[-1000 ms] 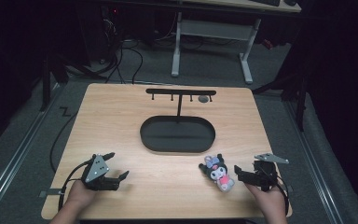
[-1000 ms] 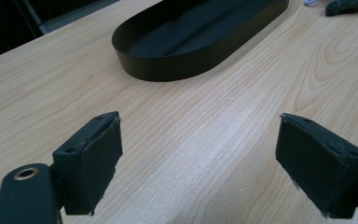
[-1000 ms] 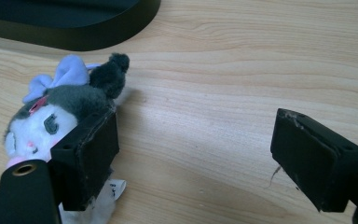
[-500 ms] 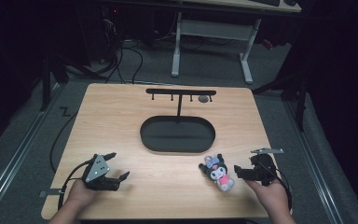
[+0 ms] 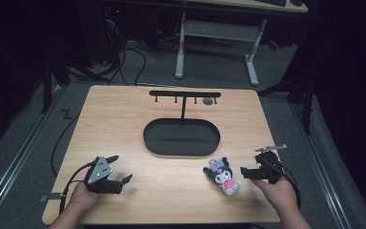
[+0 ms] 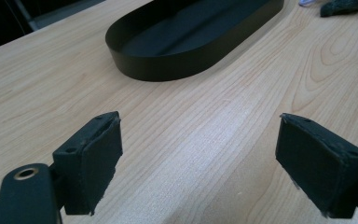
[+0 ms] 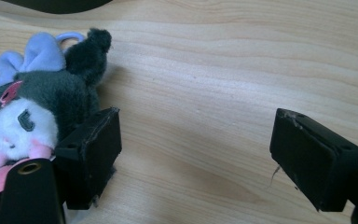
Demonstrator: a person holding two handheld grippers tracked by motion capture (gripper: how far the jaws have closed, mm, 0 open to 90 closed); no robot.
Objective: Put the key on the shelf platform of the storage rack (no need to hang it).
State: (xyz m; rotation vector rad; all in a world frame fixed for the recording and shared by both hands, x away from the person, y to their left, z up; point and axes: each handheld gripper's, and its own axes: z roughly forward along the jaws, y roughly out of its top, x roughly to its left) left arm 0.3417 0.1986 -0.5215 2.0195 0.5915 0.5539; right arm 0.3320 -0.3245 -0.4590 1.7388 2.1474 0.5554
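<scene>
Your right gripper point(image 5: 246, 172) sits near the bench's point(image 5: 124, 124) front right corner, with its jaws spread apart and nothing between them. Your right gripper view shows bare wood in the gap, and the plush toy point(image 5: 223, 176) lies just outside the left-hand jaw, close against it; whether it touches the pad you cannot tell from here. The toy, dark with a white face, a lilac bow and a pink body, lies on its back on the wood just in front of the black oval tray point(image 5: 181, 148), near that tray's right end. Your left gripper point(image 5: 122, 170) rests on the bench near the front left corner, its jaws wide apart over bare wood and pointing toward the tray, with nothing held.
</scene>
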